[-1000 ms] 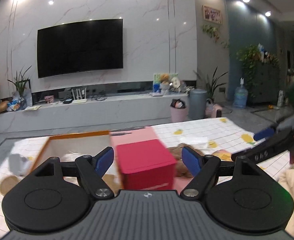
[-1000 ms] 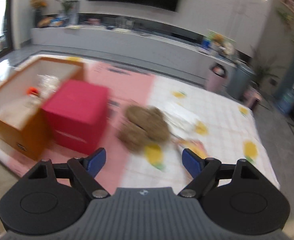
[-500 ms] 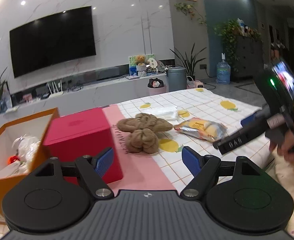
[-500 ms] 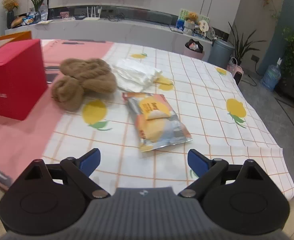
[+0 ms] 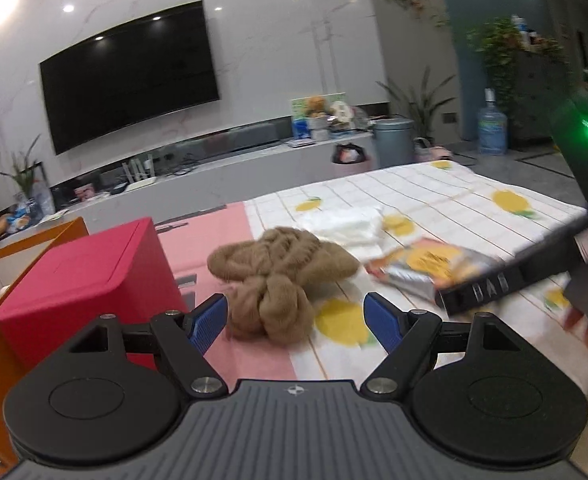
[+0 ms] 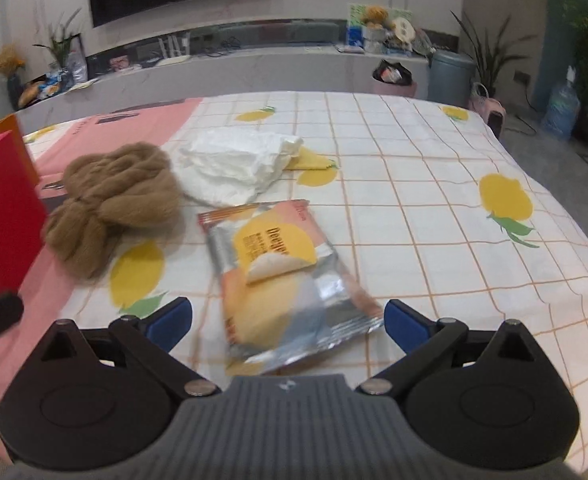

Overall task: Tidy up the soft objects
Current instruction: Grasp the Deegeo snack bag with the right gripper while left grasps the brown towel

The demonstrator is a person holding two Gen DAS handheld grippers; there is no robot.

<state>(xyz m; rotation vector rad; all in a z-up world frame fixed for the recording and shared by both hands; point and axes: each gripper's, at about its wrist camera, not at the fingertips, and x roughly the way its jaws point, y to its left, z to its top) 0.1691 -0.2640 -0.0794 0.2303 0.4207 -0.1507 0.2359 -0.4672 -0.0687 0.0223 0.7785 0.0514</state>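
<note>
A brown yarn bundle (image 5: pixel 277 276) lies on the tablecloth, also in the right wrist view (image 6: pixel 113 204). A white crumpled soft cloth (image 6: pixel 233 166) lies behind it, seen too in the left wrist view (image 5: pixel 346 224). A silver and orange snack packet (image 6: pixel 285 280) lies in front, also in the left view (image 5: pixel 418 268). My left gripper (image 5: pixel 296 320) is open and empty, just in front of the yarn. My right gripper (image 6: pixel 287 320) is open and empty, its fingers either side of the packet's near end. Its body shows at the right of the left view (image 5: pixel 534 268).
A red box (image 5: pixel 85 280) stands left of the yarn, with an orange open box (image 5: pixel 33 240) behind it. The lemon-print tablecloth (image 6: pixel 434 200) covers the table; its right edge drops to the floor. A TV wall and a long bench are far behind.
My left gripper has swung right from the red box to face the yarn. My right gripper has moved closer over the snack packet, which now sits between its fingers.
</note>
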